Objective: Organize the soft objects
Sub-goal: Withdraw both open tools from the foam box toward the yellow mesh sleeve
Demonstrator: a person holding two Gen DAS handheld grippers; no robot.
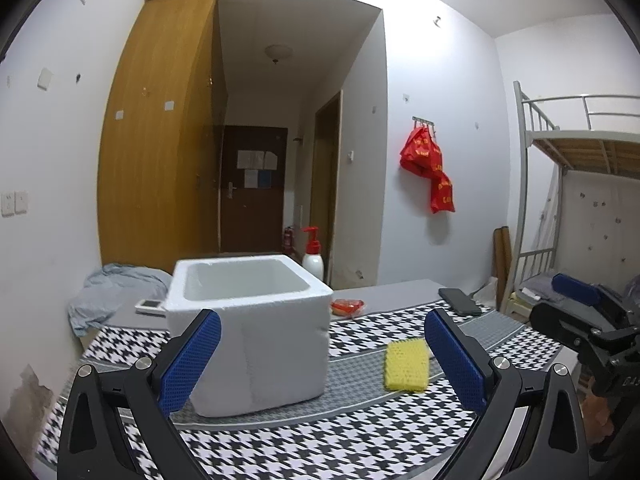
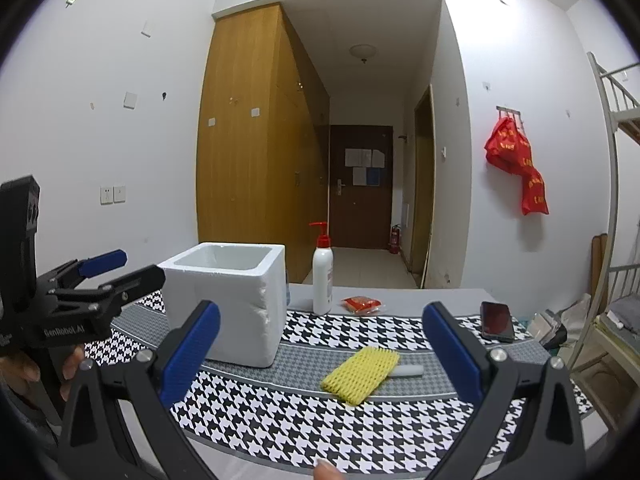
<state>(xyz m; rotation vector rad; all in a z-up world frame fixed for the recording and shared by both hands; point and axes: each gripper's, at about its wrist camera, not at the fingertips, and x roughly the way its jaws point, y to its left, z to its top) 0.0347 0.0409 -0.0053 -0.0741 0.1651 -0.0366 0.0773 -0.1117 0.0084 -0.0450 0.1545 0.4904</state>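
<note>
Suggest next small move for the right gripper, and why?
Probably ease the right gripper forward and down toward the yellow foam net. It lies flat on the houndstooth cloth, right of the white foam box, and sits between the open jaws in the right wrist view. Both grippers are empty, and the left gripper faces the box instead.

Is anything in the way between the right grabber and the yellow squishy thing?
No. The right gripper is open, and only bare patterned cloth lies between it and the yellow foam net.
</note>
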